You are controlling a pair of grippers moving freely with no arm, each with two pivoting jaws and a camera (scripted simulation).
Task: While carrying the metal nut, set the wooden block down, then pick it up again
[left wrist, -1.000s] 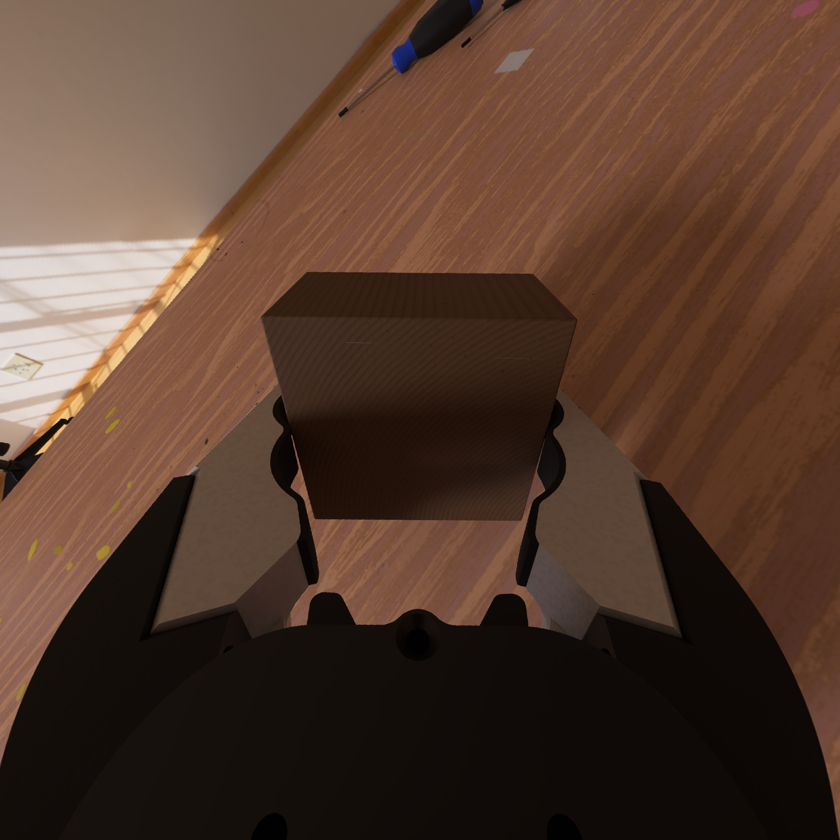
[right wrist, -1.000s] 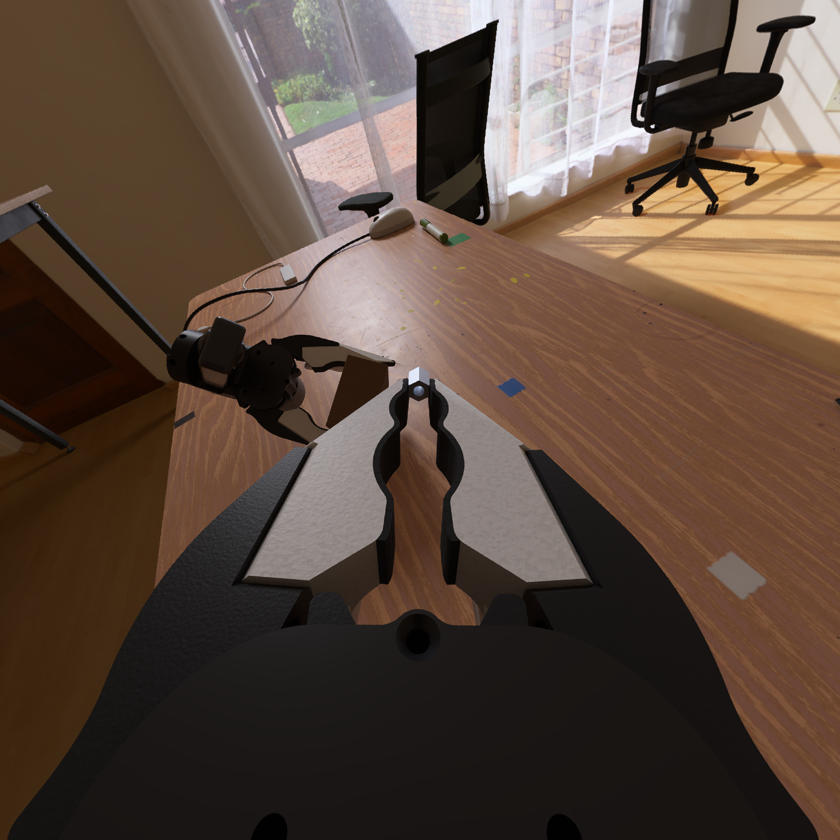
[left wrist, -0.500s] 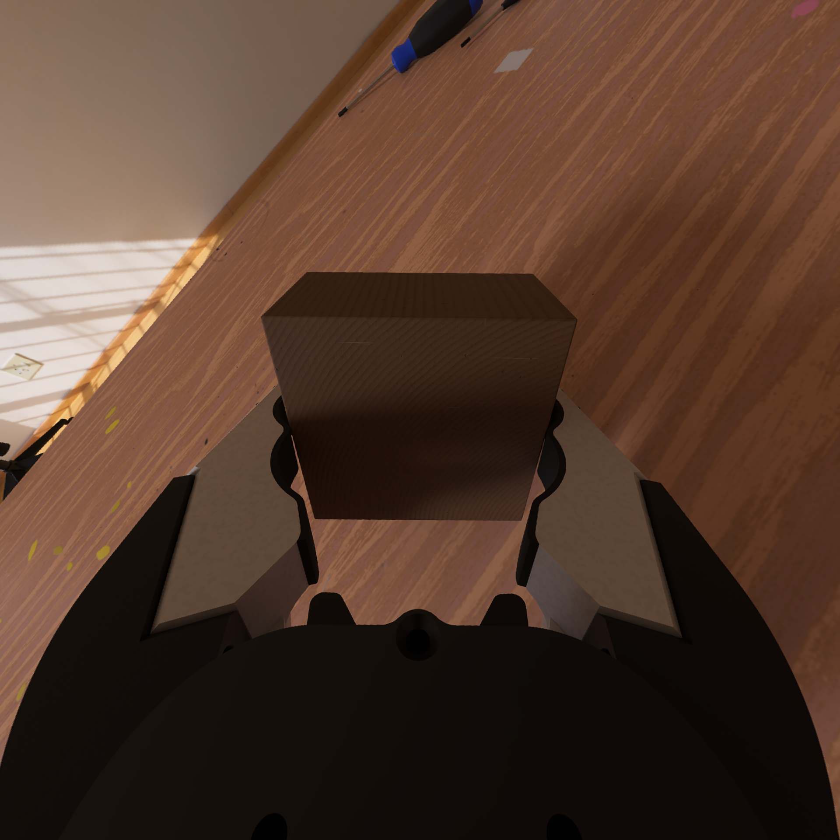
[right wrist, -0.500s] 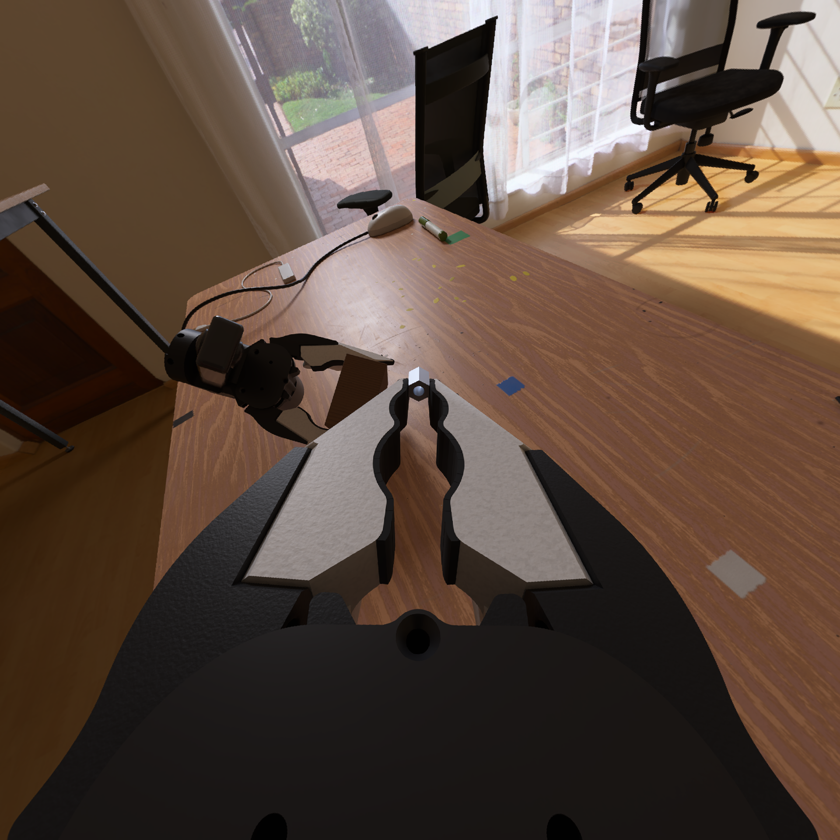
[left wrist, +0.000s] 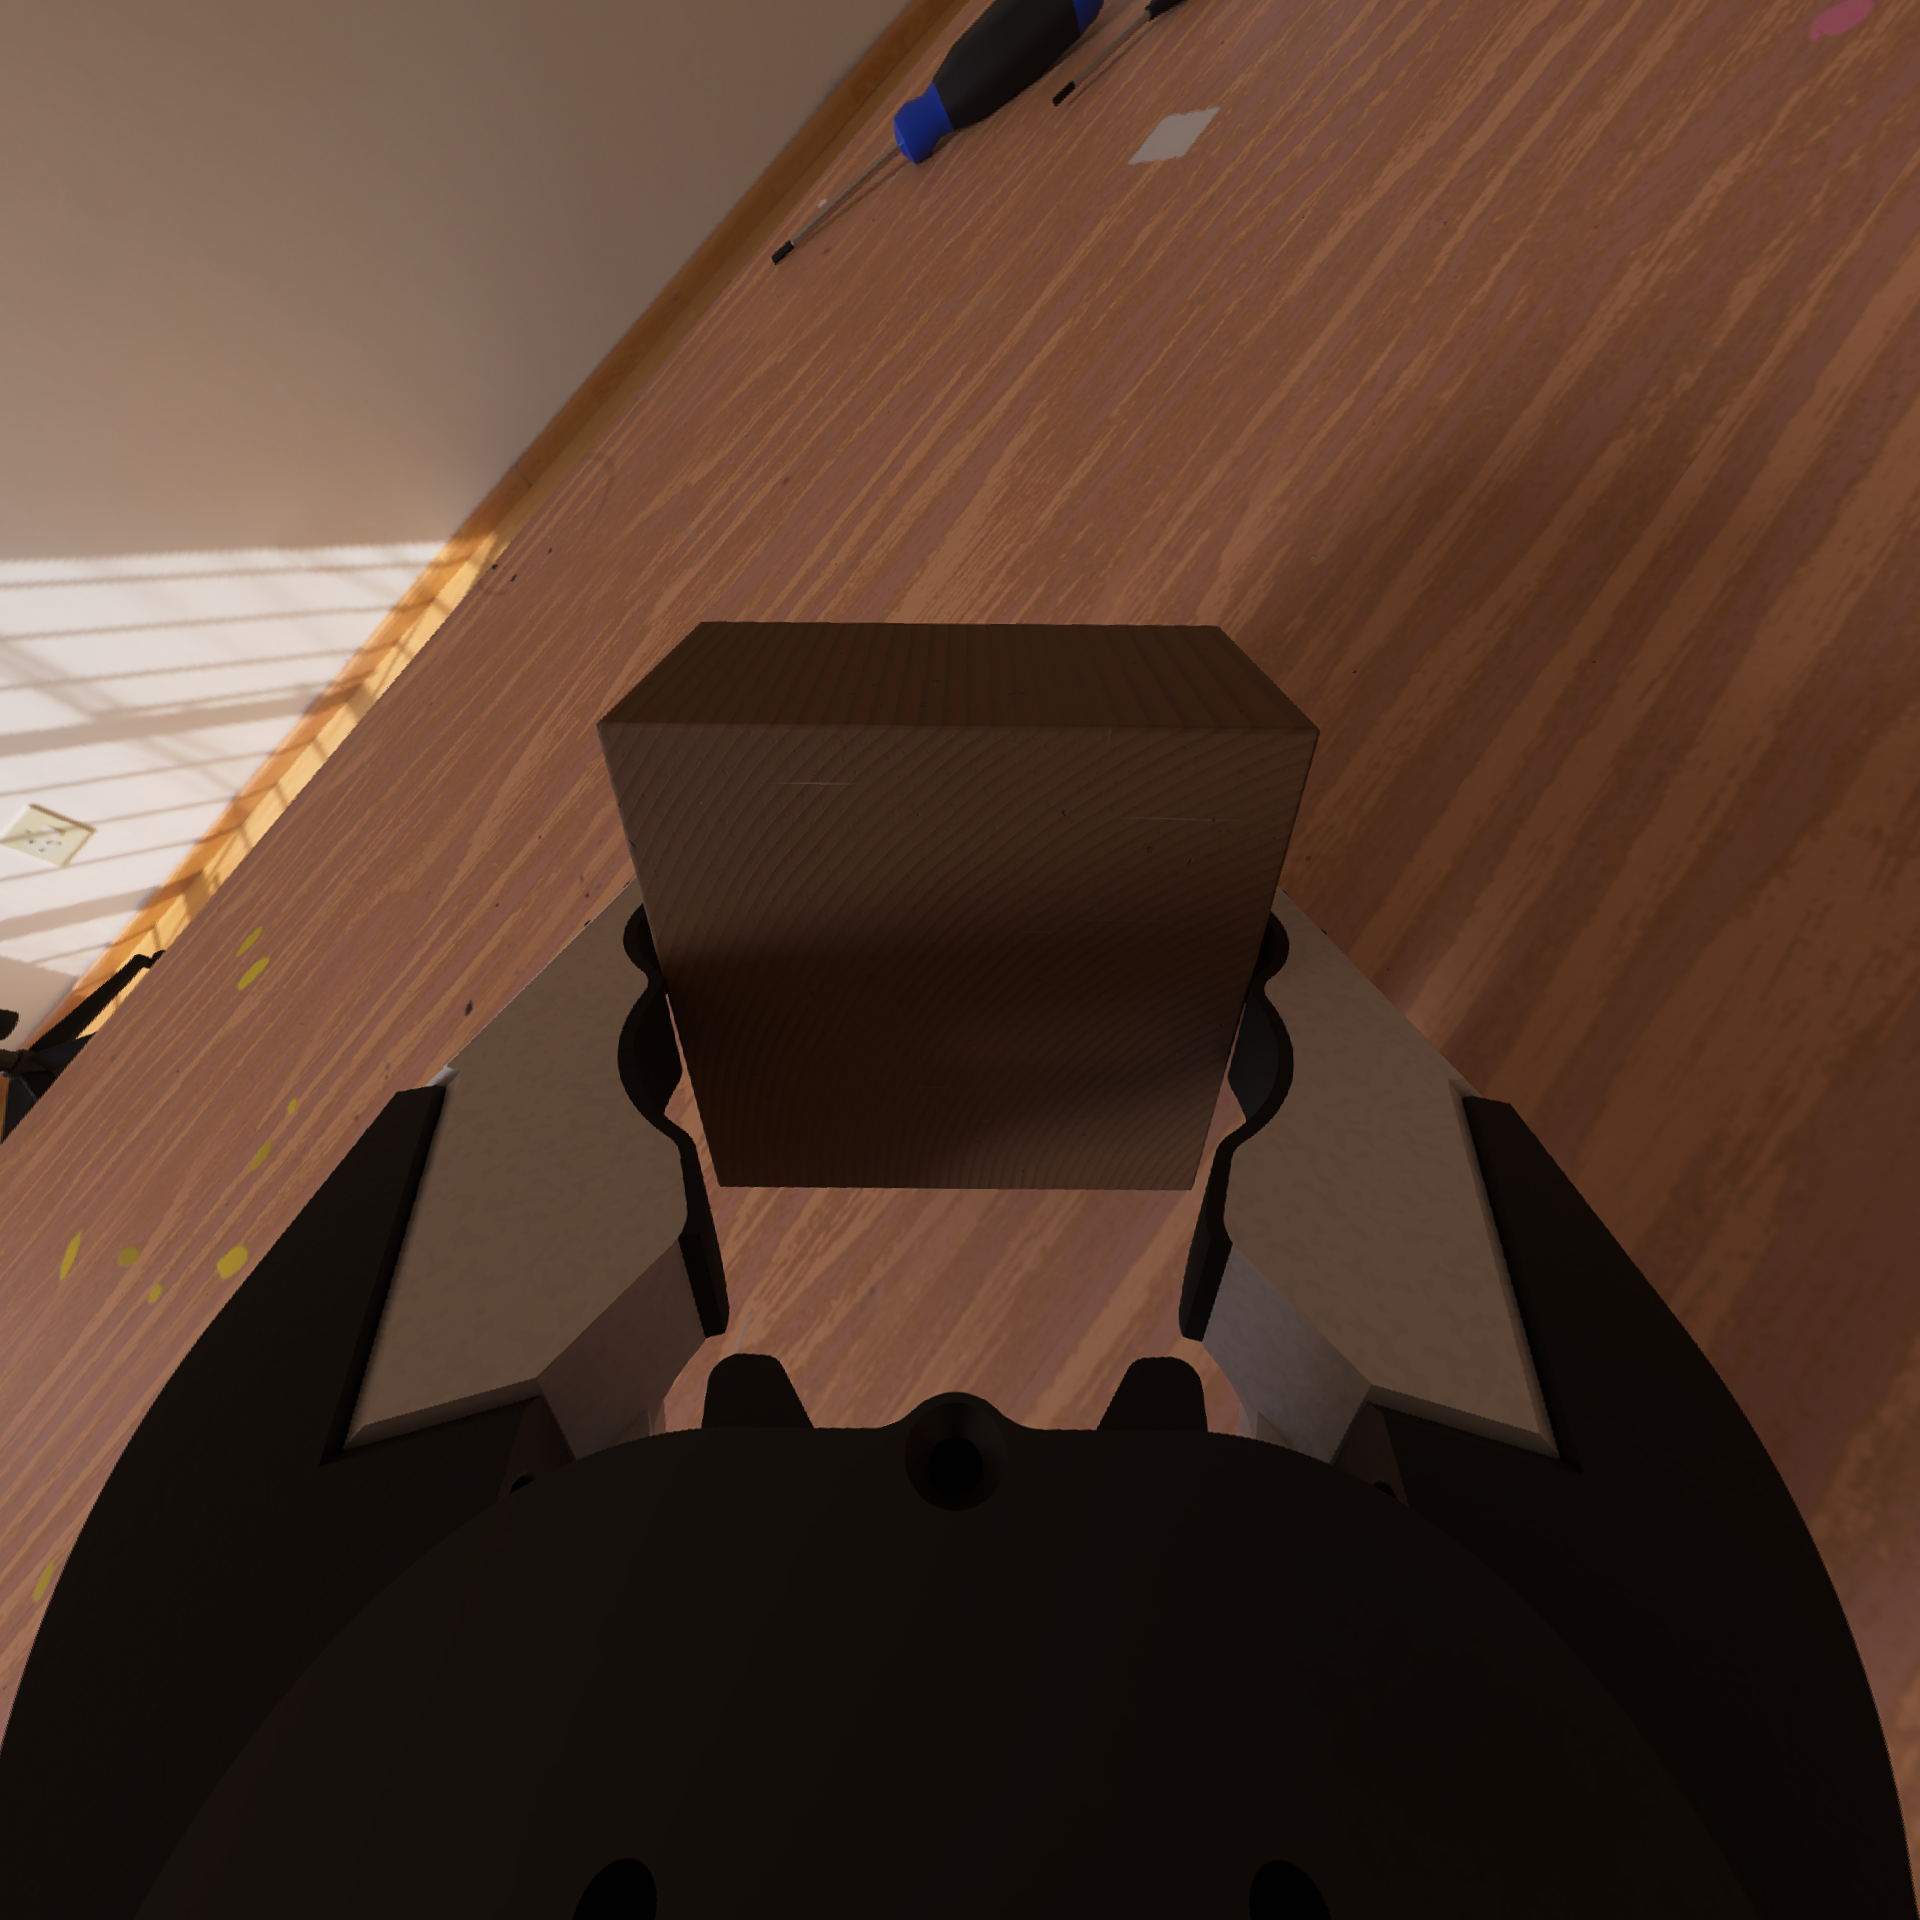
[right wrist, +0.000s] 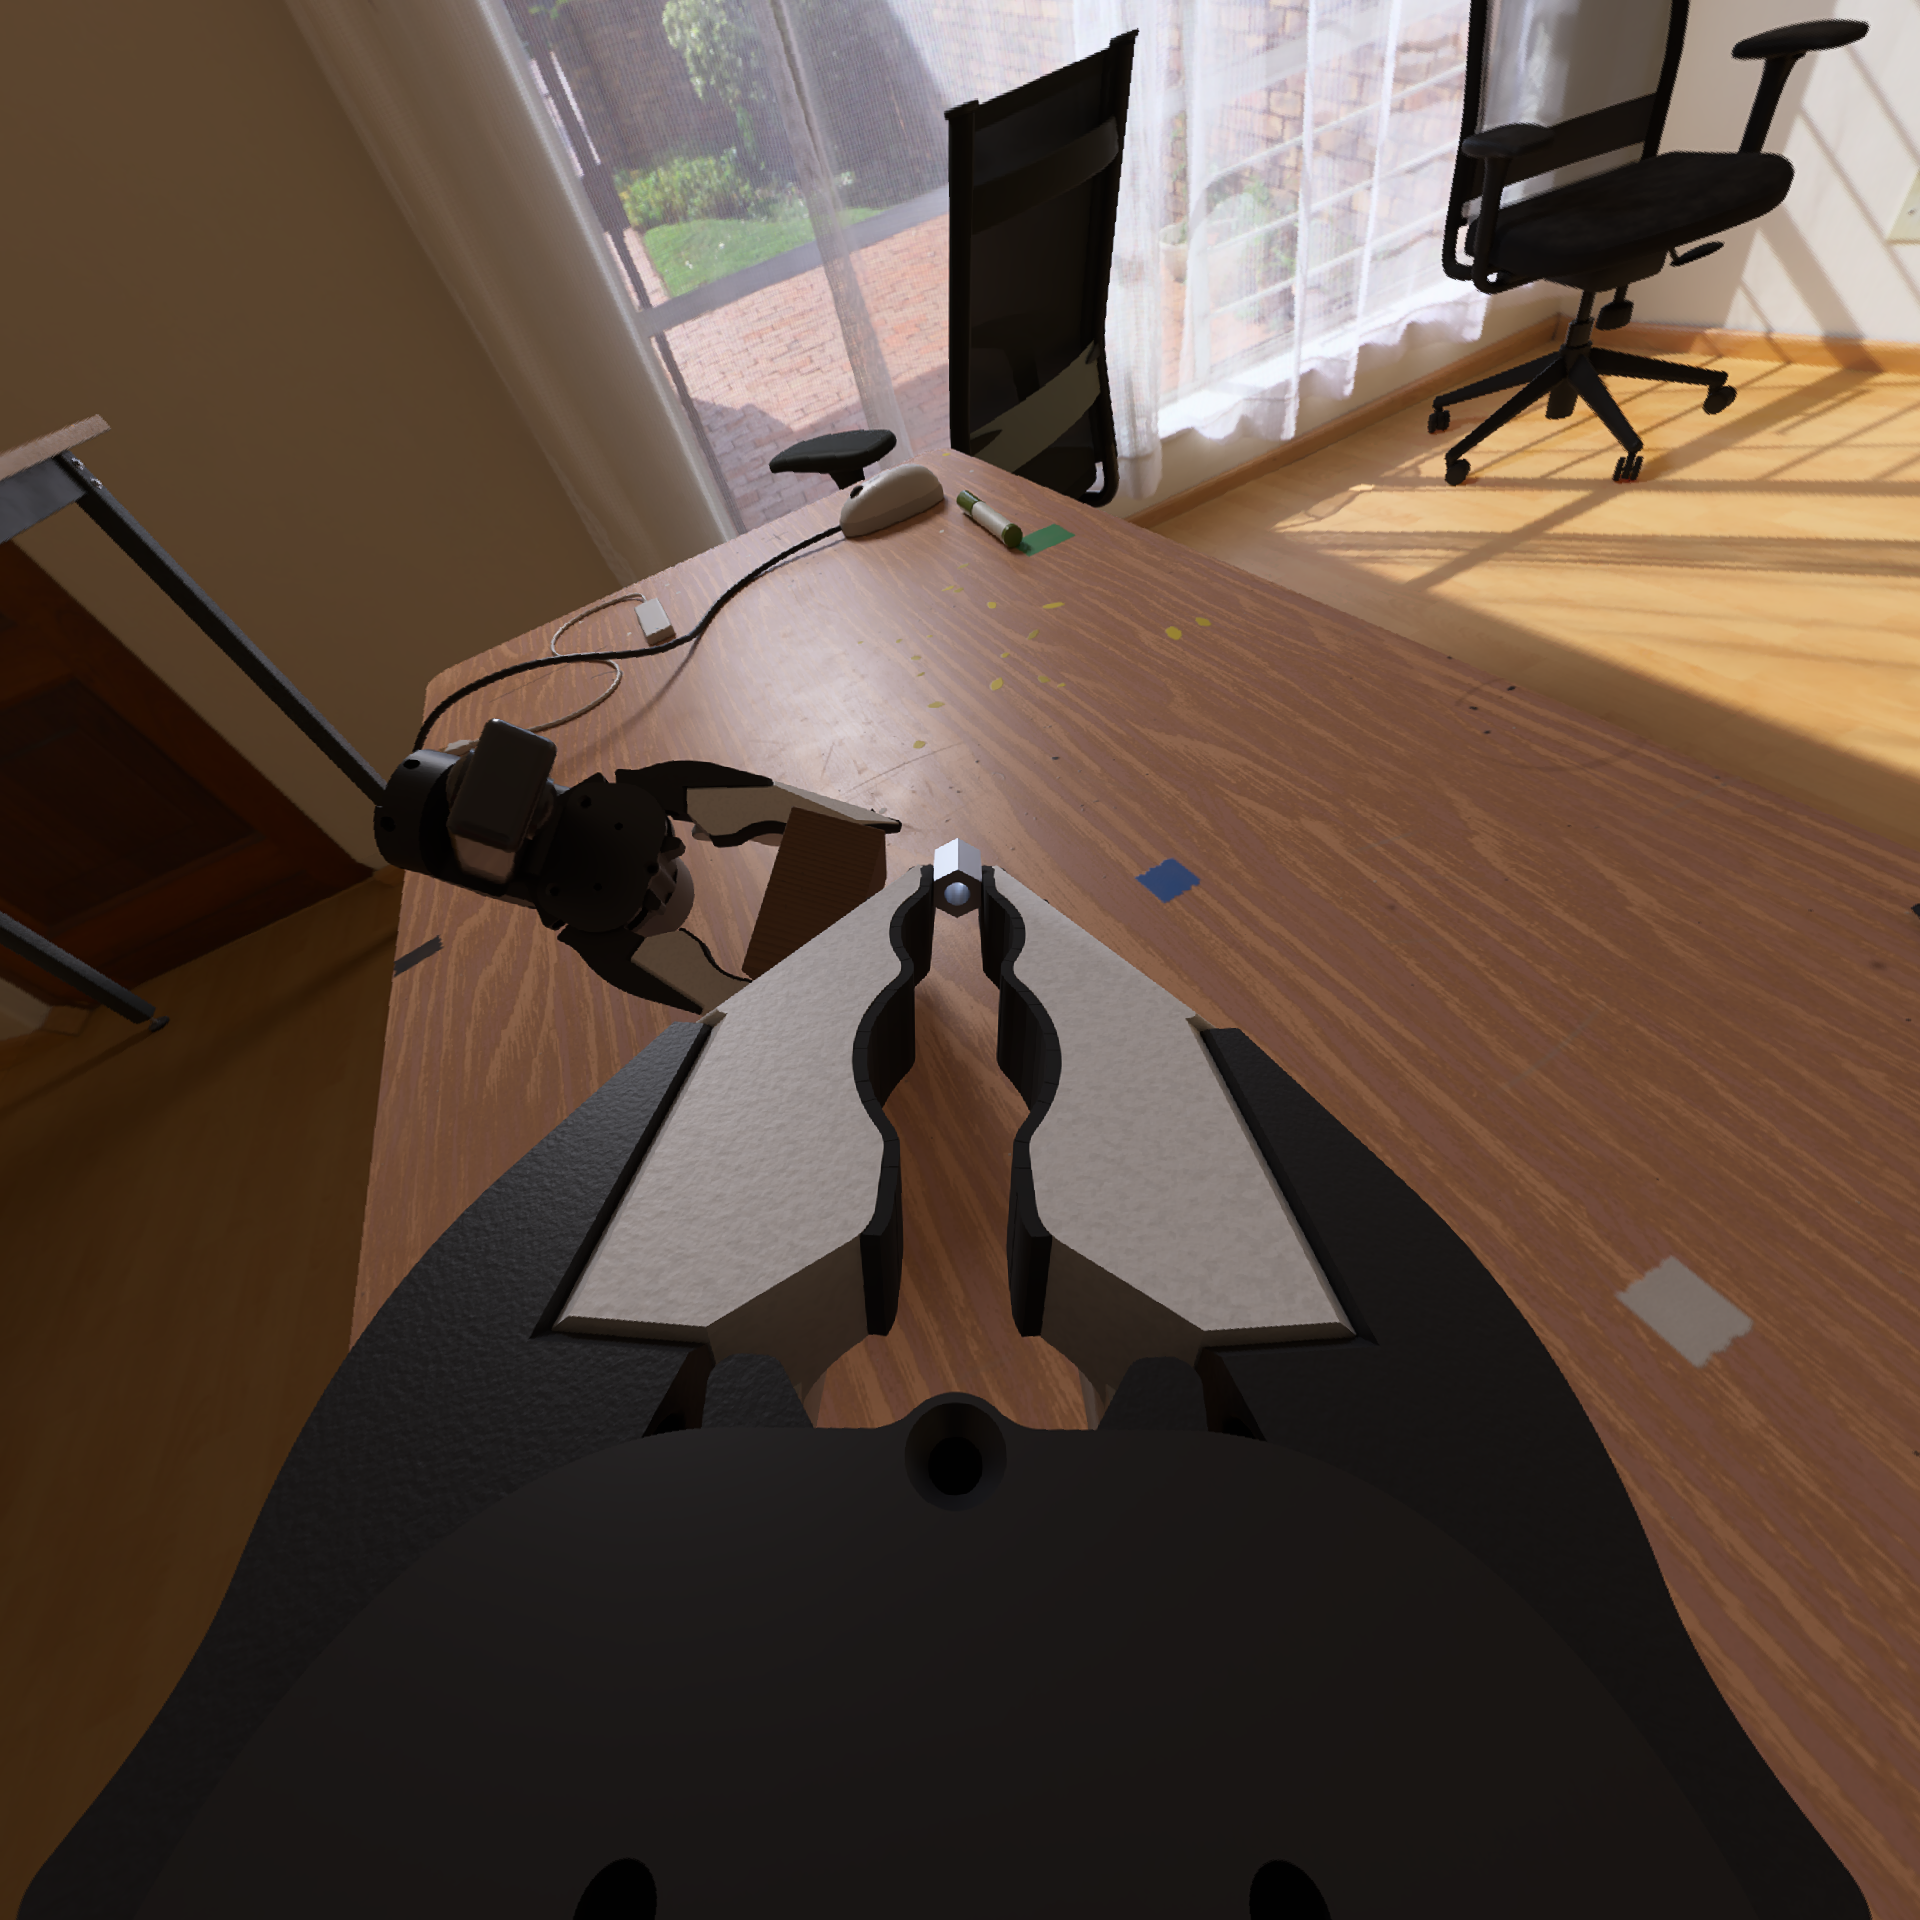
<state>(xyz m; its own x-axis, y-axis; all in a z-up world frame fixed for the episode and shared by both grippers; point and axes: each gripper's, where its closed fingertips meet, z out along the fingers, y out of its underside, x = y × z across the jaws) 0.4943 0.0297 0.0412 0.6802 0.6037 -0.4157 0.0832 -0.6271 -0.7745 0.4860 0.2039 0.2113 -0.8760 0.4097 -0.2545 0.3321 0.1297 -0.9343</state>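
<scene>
The dark brown wooden block (left wrist: 956,914) sits between the fingers of my left gripper (left wrist: 956,930), which is shut on its two sides above the wooden table (left wrist: 1455,520). In the right wrist view the block (right wrist: 821,873) is tilted in the left gripper (right wrist: 800,914), at the table's left side. My right gripper (right wrist: 956,896) is shut on the small silver metal nut (right wrist: 956,878) at its fingertips, above the table (right wrist: 1351,935), just right of the block.
A blue-and-black screwdriver (left wrist: 987,73) and a grey patch (left wrist: 1174,135) lie far ahead of the left gripper. A mouse (right wrist: 888,499) with its cable, a marker (right wrist: 987,517), blue tape (right wrist: 1169,881) and grey tape (right wrist: 1683,1322) are on the table. Office chairs (right wrist: 1029,281) stand beyond it.
</scene>
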